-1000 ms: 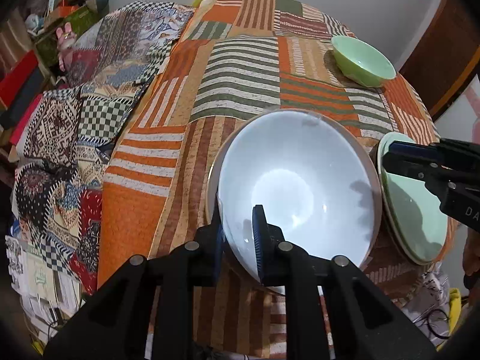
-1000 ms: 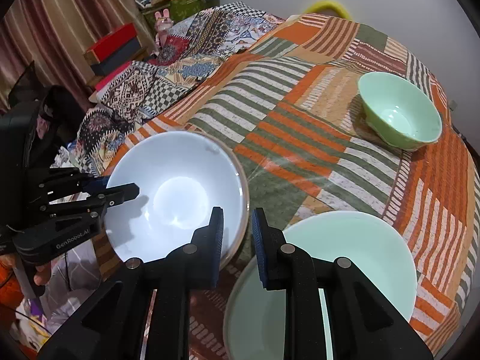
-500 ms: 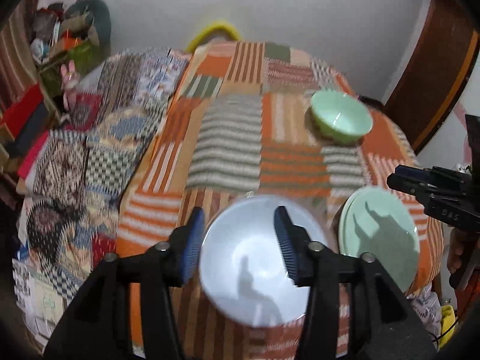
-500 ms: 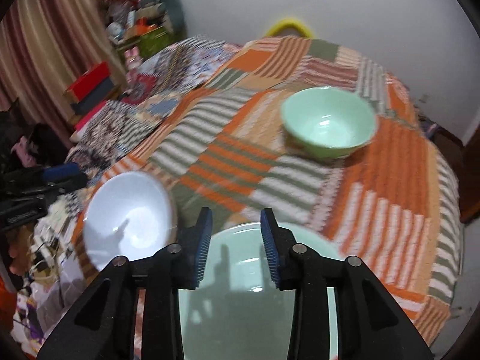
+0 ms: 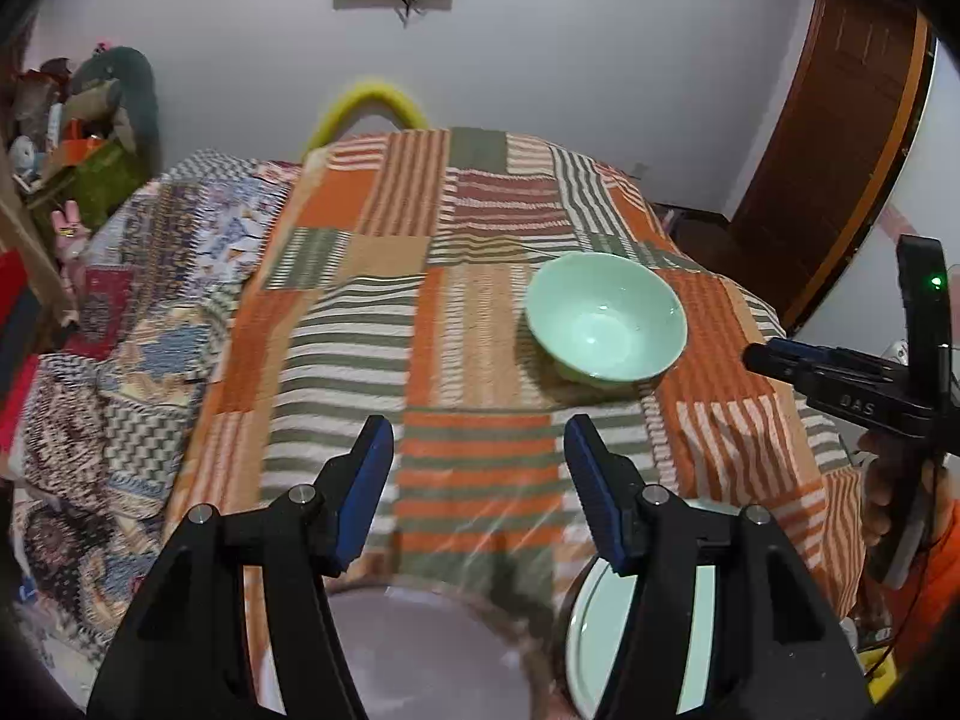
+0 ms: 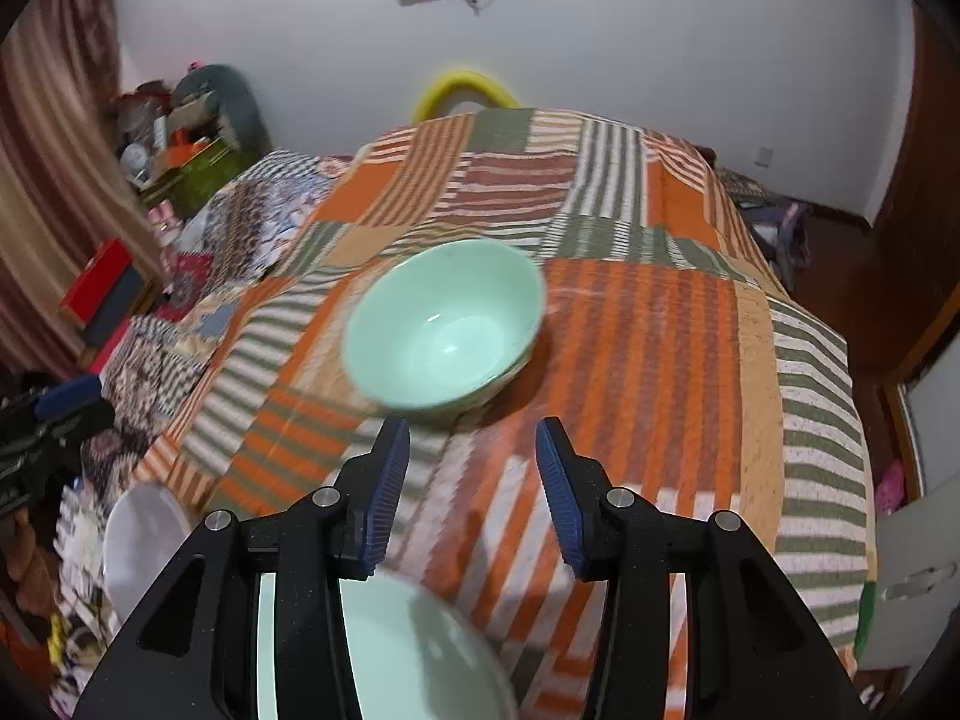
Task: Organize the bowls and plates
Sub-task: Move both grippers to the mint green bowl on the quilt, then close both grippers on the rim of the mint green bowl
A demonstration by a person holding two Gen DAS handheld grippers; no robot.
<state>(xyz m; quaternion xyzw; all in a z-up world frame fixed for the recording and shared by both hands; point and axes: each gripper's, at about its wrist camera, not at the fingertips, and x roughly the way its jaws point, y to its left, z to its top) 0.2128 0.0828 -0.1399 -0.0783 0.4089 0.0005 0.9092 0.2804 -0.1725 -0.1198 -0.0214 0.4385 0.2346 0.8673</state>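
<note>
Both grippers, L (image 5: 478,483) & R (image 6: 473,480), just opening, nothing btwn; green bowl (image 6: 444,324) sits ahead on patchwork cloth (image 6: 648,360).

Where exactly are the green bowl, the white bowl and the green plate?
green bowl (image 5: 606,315), left wrist view, inside bottom.
white bowl (image 6: 141,546), right wrist view, inner wall.
green plate (image 6: 414,660), right wrist view, flat face.

The right gripper (image 6: 473,480), its jaws just opening with nothing between them, hangs over the striped cloth (image 6: 648,360) between green bowl (image 6: 444,324) and green plate (image 6: 408,660).
</note>
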